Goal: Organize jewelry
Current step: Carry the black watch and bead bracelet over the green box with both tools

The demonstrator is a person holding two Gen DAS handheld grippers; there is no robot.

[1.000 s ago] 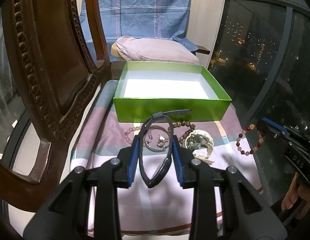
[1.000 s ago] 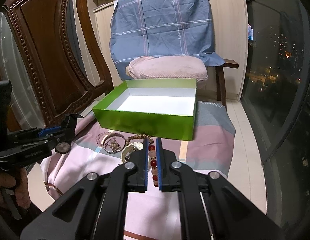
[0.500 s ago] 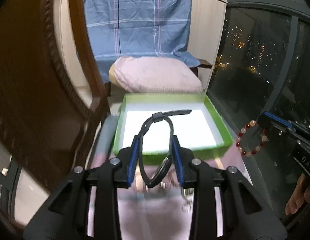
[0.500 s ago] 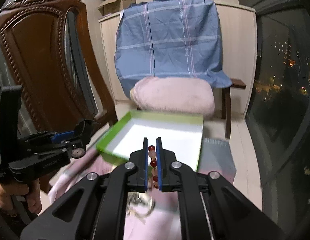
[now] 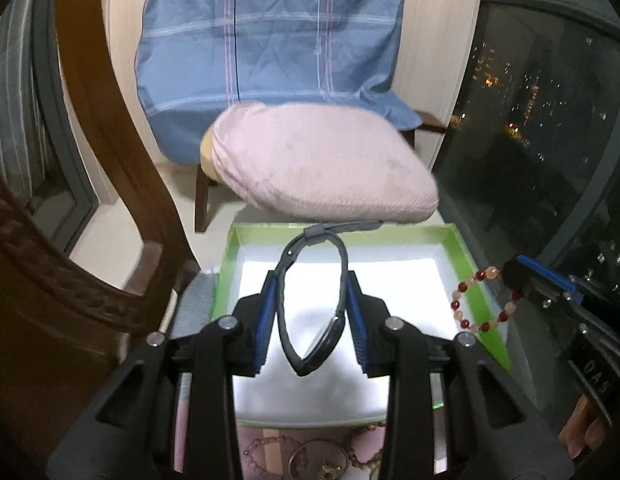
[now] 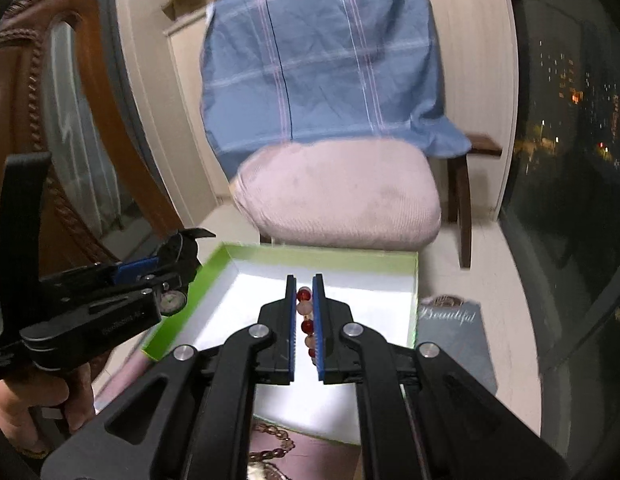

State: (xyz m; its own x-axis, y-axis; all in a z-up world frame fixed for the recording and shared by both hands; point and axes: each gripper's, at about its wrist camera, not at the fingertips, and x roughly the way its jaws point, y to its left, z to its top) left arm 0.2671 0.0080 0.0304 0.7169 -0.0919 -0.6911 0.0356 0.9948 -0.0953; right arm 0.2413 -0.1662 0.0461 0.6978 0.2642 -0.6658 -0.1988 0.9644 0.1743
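Note:
My left gripper [image 5: 311, 284] is shut on a black watch [image 5: 342, 258], whose strap loops up between the blue pads. It hangs over the white floor of the open green box [image 5: 465, 256]. In the right wrist view my right gripper [image 6: 304, 280] is shut on a bracelet of red and pink beads [image 6: 305, 308], also above the green box [image 6: 198, 288]. That bead bracelet [image 5: 461, 287] dangles from the right gripper [image 5: 513, 274] over the box's right wall. The left gripper [image 6: 182, 248], held in a hand, shows at the box's left side.
Several loose bracelets and bangles [image 5: 317, 456] lie on the pink cloth in front of the box. A carved wooden chair [image 5: 90, 160] stands close on the left. Behind the box is a pink cushion [image 5: 321, 168] under a blue checked cloth. A grey card [image 6: 449, 320] lies right of the box.
Both grippers have travelled forward from above the loose jewelry to above the green box. Each still grips its piece, the watch and the bead bracelet.

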